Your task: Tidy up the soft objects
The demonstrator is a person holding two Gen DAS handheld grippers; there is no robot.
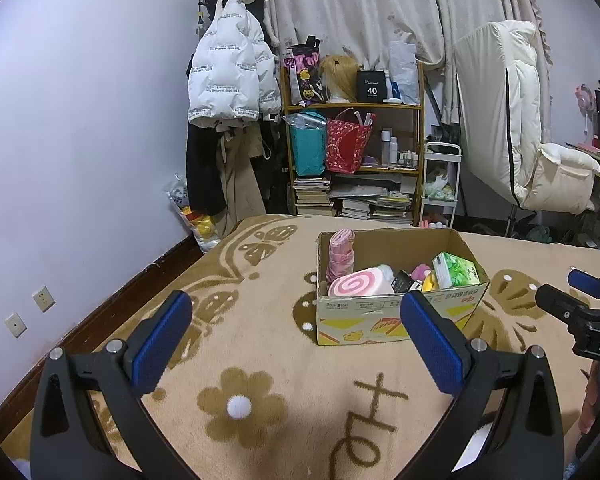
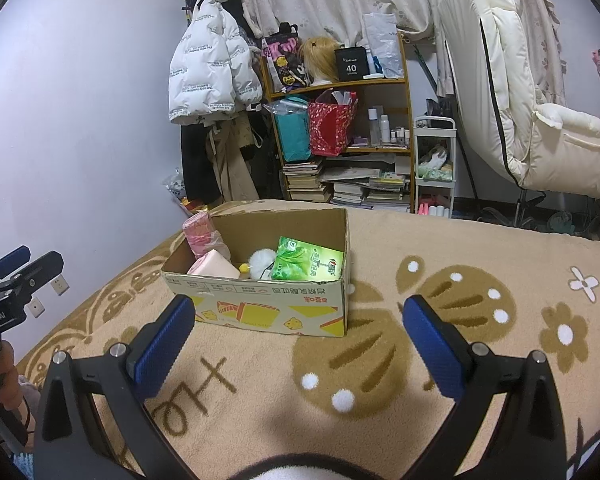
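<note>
A cardboard box (image 1: 396, 322) stands on a beige patterned blanket (image 1: 268, 360); it also shows in the right wrist view (image 2: 268, 312). Inside lie a pink swirl cushion (image 1: 356, 285), a pink roll (image 1: 341, 254), a green tissue pack (image 1: 456, 270) and small plush items. In the right wrist view I see the green pack (image 2: 306, 266), a white pompom (image 2: 260, 264) and the pink roll (image 2: 200, 234). My left gripper (image 1: 296, 344) is open and empty, short of the box. My right gripper (image 2: 300, 346) is open and empty, just before the box.
A wooden shelf (image 1: 356, 140) with bags, books and bottles stands behind the bed, beside hanging coats (image 1: 228, 80). A white padded chair (image 1: 516, 128) is at the right. The wall (image 1: 80, 140) runs along the bed's left edge.
</note>
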